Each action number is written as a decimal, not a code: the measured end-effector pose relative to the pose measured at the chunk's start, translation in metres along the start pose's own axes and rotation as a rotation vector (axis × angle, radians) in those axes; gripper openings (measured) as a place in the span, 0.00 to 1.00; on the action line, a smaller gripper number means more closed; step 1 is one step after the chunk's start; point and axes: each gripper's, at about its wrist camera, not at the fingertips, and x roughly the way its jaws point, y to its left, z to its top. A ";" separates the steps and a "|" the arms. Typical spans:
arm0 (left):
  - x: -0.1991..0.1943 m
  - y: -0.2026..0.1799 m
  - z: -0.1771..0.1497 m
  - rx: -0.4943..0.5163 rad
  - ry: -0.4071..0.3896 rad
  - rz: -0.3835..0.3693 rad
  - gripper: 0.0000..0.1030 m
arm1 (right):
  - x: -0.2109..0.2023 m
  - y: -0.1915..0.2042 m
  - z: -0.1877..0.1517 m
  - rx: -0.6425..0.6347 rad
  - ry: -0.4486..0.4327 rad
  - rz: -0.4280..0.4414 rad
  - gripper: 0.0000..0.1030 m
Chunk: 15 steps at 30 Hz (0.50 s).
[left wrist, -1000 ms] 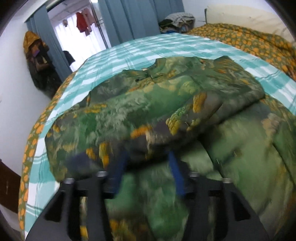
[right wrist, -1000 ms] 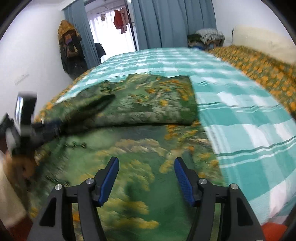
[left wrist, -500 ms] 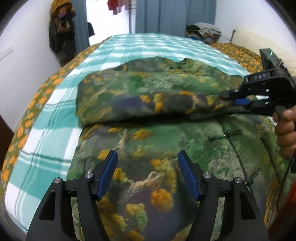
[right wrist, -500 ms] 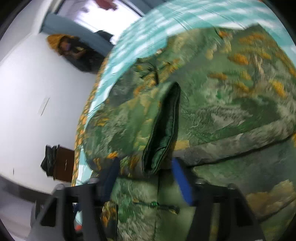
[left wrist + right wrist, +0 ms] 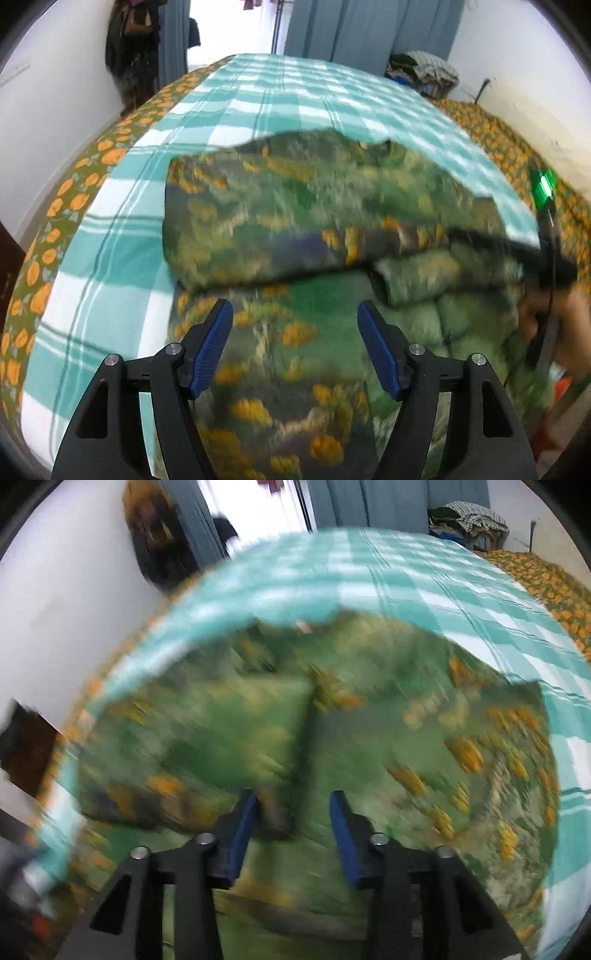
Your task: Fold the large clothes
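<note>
Left gripper (image 5: 295, 345): jaws apart, have just been opening, nothing between the blue pads (image 5: 210, 350). It hangs over the near part of the green floral garment (image 5: 314, 218), which lies spread on the teal checked bedsheet (image 5: 295, 96). Ahead of the left jaws a folded-over layer of the garment runs crosswise; its near fold edge sits just beyond the fingertips. Bare sheet to the left of the claw, orange floral bedcover (image 5: 51, 236) further left at the bed edge.

Right gripper (image 5: 293, 829): jaws partly apart, have just been opening. A fold edge of the garment (image 5: 406, 746) sits just ahead, near the left pad; motion blur, cannot tell whether it touches. Fabric fills the space ahead and to both sides. In the left wrist view the right gripper (image 5: 476, 240) reaches in at far right, over the folded layer's end, with a hand (image 5: 569, 317) behind it.

Curtains (image 5: 369, 29) beyond the far end of the bed.
</note>
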 end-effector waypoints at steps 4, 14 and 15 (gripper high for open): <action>0.027 0.009 0.035 -0.008 0.019 0.004 0.73 | -0.040 0.005 0.002 -0.040 -0.155 0.014 0.42; 0.137 0.027 0.025 -0.039 0.141 0.092 0.57 | 0.055 0.029 -0.003 -0.127 0.058 0.060 0.40; 0.138 0.026 0.024 -0.041 0.133 0.095 0.57 | 0.055 0.032 -0.004 -0.132 0.047 0.052 0.40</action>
